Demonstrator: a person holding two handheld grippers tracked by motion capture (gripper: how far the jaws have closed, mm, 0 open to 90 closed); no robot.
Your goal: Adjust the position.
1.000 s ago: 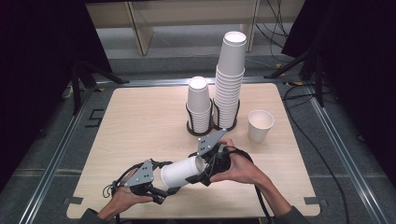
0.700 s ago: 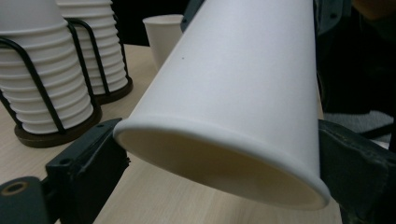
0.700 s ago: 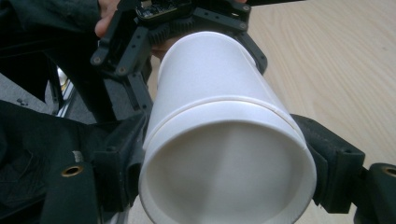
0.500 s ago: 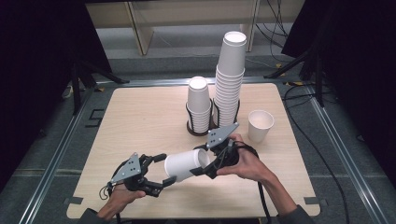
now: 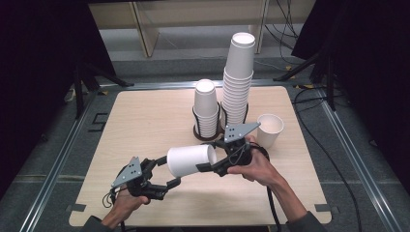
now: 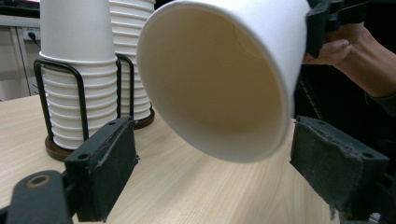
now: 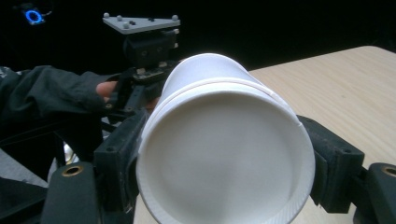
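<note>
Nearest the person, the left gripper sits low over the front of the pale wooden table, its two black padded jaws standing apart with nothing between them; in the left gripper view the pads flank empty air just below the cup's mouth, so this gripper is released. Its jaws have just been opening a little, and no thing lies between them.

Just beyond it, the white paper cup hangs on its side above the table, open mouth toward the left gripper and base toward the right. The right gripper is clenched on the cup near its base: in the right gripper view the two pads press against the cup's wall on either side, with the flat bottom facing the camera.

Farther back stand two stacks of white paper cups in a black wire holder, the shorter stack on the left and the taller stack on the right, and a single white paper cup upright on the table just to the right of them.

The step in hand looks like carrying one separated cup away from the left gripper. The next move probably calls for turning the cup upright and setting it down near the single cup, keeping the squeeze light so the thin wall does not buckle.
</note>
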